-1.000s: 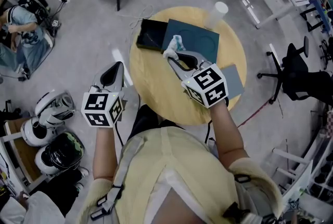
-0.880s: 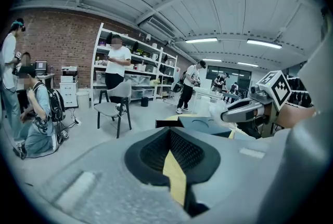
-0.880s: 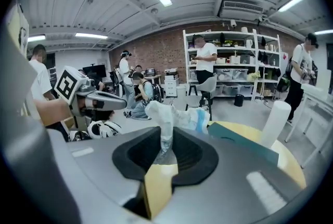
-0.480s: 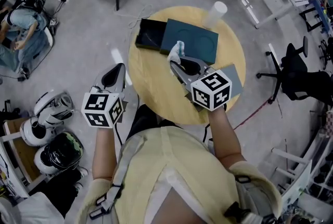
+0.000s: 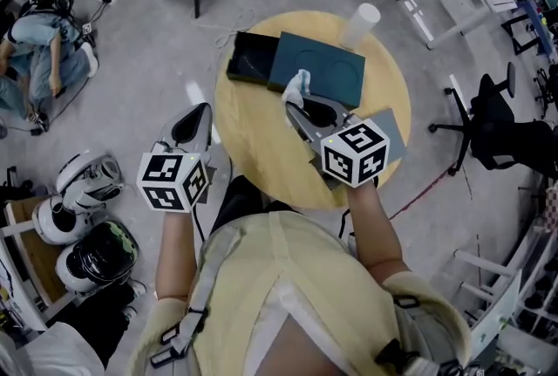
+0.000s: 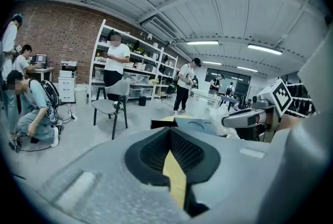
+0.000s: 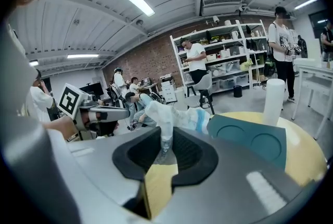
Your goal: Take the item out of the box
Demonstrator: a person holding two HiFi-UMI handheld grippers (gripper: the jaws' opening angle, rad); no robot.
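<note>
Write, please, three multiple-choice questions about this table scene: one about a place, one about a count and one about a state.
1. Where on the round table does the white cylinder stand?
A. at its far edge
B. at its centre
C. at its near edge

2. How many round hollows does the teal tray have?
A. one
B. two
C. four

3. In what state is the right gripper?
A. open and empty
B. shut on nothing
C. shut on a white plastic-wrapped item

Answers:
1 A: the head view shows it at the rim farthest from the person.
2 B: the right gripper view shows two circles side by side.
3 C: the wrapping is pinched between its jaws.
</note>
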